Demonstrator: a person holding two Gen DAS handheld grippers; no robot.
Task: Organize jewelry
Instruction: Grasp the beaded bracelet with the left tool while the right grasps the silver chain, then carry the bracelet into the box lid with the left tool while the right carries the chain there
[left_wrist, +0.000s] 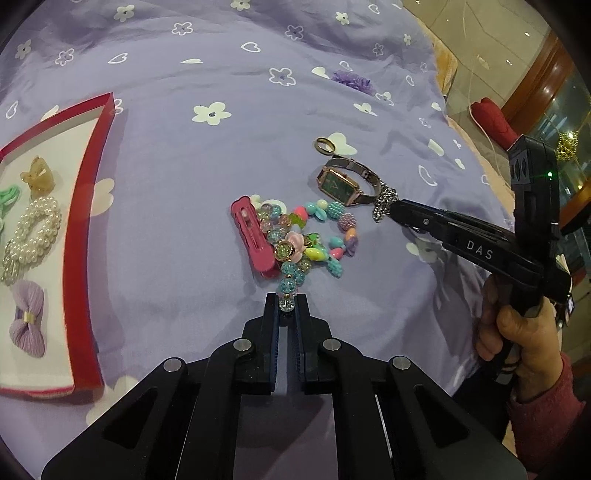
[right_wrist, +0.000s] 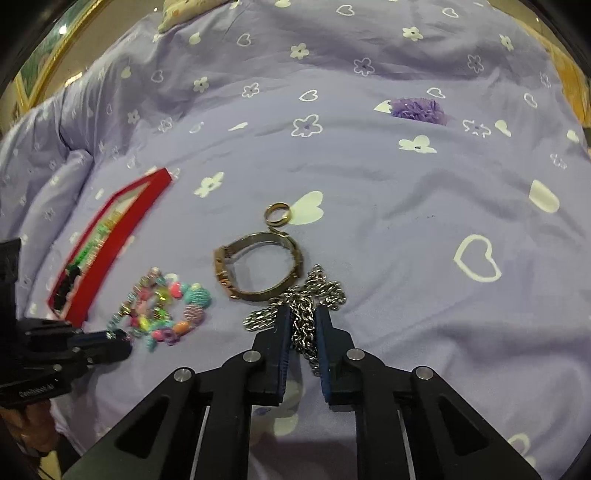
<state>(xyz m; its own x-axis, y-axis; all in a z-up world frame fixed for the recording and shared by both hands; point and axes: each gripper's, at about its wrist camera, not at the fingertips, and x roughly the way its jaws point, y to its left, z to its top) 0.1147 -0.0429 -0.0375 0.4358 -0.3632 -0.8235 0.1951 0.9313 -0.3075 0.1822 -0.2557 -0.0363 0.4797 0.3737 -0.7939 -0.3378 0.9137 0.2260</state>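
Observation:
A heap of colourful beaded bracelets (left_wrist: 306, 236) lies on the purple bedspread, and my left gripper (left_wrist: 287, 301) is shut on a clear bead at its near end. A silver chain (right_wrist: 306, 291) lies bunched beside a gold watch (right_wrist: 266, 236), with my right gripper (right_wrist: 303, 314) shut on it. In the left wrist view the right gripper (left_wrist: 391, 205) comes in from the right, its tip on the chain (left_wrist: 384, 201) next to the watch (left_wrist: 341, 182). A gold ring (left_wrist: 325, 144) sits just beyond the watch. A pink hair clip (left_wrist: 253, 236) touches the beads on their left.
A red box (left_wrist: 79, 229) at the left holds a pearl band, a lilac bow, an amber clip and green ties. A purple fabric flower (left_wrist: 352, 82) lies further back. A hand in a pink sleeve (left_wrist: 517, 332) holds the right gripper. The bed's edge runs along the right.

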